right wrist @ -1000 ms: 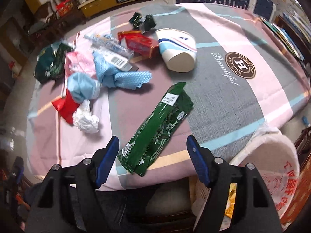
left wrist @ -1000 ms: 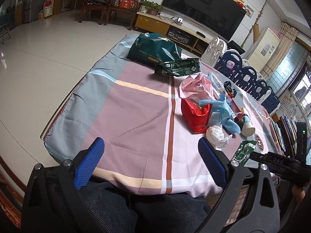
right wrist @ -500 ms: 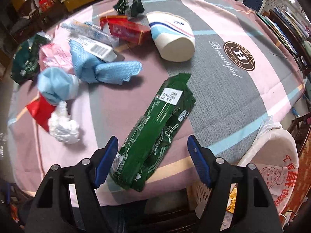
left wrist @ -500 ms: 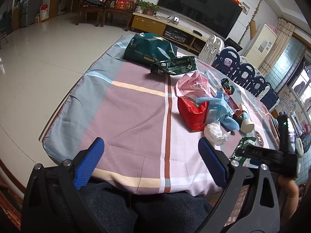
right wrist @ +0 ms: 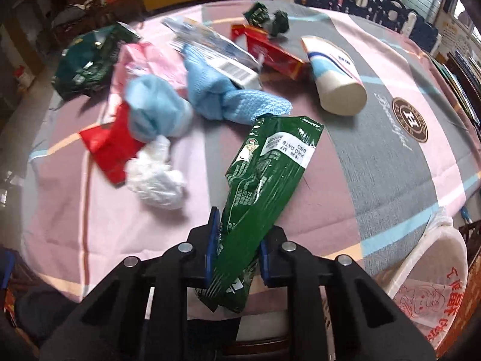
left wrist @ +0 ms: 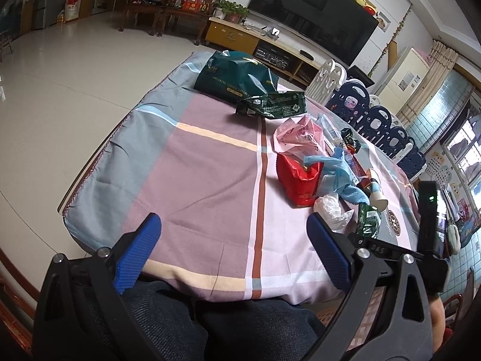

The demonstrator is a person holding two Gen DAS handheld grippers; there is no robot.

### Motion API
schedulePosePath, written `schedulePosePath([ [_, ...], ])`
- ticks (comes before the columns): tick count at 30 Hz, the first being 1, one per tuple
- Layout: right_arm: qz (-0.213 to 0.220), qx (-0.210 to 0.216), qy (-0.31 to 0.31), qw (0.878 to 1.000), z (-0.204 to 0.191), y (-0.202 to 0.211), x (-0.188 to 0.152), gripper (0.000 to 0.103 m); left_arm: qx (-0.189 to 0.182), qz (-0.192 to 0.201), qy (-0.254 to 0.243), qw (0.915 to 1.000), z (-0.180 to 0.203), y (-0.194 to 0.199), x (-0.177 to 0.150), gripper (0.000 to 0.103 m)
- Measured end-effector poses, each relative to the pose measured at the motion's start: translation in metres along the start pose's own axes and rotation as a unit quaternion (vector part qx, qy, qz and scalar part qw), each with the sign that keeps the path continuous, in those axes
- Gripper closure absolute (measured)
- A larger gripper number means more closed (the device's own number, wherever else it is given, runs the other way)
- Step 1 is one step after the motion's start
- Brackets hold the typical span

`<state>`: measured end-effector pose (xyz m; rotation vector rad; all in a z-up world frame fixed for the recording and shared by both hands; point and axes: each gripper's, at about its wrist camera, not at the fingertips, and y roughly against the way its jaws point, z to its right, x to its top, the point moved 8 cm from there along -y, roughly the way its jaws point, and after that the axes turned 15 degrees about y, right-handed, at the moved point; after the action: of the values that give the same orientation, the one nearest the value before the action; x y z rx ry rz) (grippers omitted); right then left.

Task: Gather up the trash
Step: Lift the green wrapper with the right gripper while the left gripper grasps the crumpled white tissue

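A long green snack wrapper (right wrist: 264, 177) lies at the near edge of the table, its lower end hanging past the edge. My right gripper (right wrist: 237, 234) is closing its jaws, and the blue pads pinch the wrapper's lower part. In the left wrist view the green wrapper (left wrist: 368, 221) shows at the right, with the right gripper (left wrist: 369, 249) below it. My left gripper (left wrist: 233, 222) stands open and holds nothing, above the near table edge and the person's lap.
More trash lies on the checked tablecloth (right wrist: 390, 162): a white plastic wad (right wrist: 156, 180), blue cloths (right wrist: 228, 102), a tipped paper cup (right wrist: 333, 81), red packets (right wrist: 111, 147), a pink bag (right wrist: 144, 63), dark green bags (right wrist: 87, 60). A lined bin (right wrist: 433, 270) stands beside the table at lower right.
My right gripper moved forward and down over the green wrapper and went from wide open to pinching its near end. The left gripper kept still and open.
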<state>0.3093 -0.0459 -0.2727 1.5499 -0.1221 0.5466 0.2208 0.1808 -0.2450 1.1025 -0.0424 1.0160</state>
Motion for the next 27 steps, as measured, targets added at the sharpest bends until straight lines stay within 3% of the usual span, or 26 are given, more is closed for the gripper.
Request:
schedulePosePath([
  [8, 0.083, 0.043, -0.029, 0.995, 0.03, 0.057, 0.005, 0.08, 0.016, 0.003, -0.028, 0.9995, 0.015, -0.002, 0.002, 0.009],
  [14, 0.113, 0.065, -0.062, 0.99, 0.07, 0.087, -0.014, 0.08, -0.014, -0.051, -0.097, 0.9939, 0.09, -0.038, -0.022, 0.011],
  [18, 0.116, 0.071, -0.092, 0.986, 0.101, 0.097, -0.034, 0.08, -0.024, -0.127, -0.164, 0.978, 0.148, -0.078, -0.057, 0.011],
  [20, 0.116, 0.071, -0.102, 0.985, 0.114, 0.101, -0.043, 0.08, -0.013, -0.138, -0.19, 0.972, 0.16, -0.093, -0.067, 0.013],
  [21, 0.116, 0.071, -0.107, 0.985, 0.122, 0.103, -0.049, 0.08, 0.001, -0.14, -0.202, 0.9694, 0.163, -0.103, -0.071, 0.015],
  [23, 0.117, 0.07, -0.114, 0.984, 0.133, 0.105, -0.058, 0.08, 0.017, -0.151, -0.201, 0.9677, 0.163, -0.118, -0.075, 0.035],
  [27, 0.122, 0.073, -0.122, 0.982, 0.144, 0.108, -0.069, 0.08, 0.006, -0.163, -0.184, 0.9693, 0.158, -0.125, -0.074, 0.068],
])
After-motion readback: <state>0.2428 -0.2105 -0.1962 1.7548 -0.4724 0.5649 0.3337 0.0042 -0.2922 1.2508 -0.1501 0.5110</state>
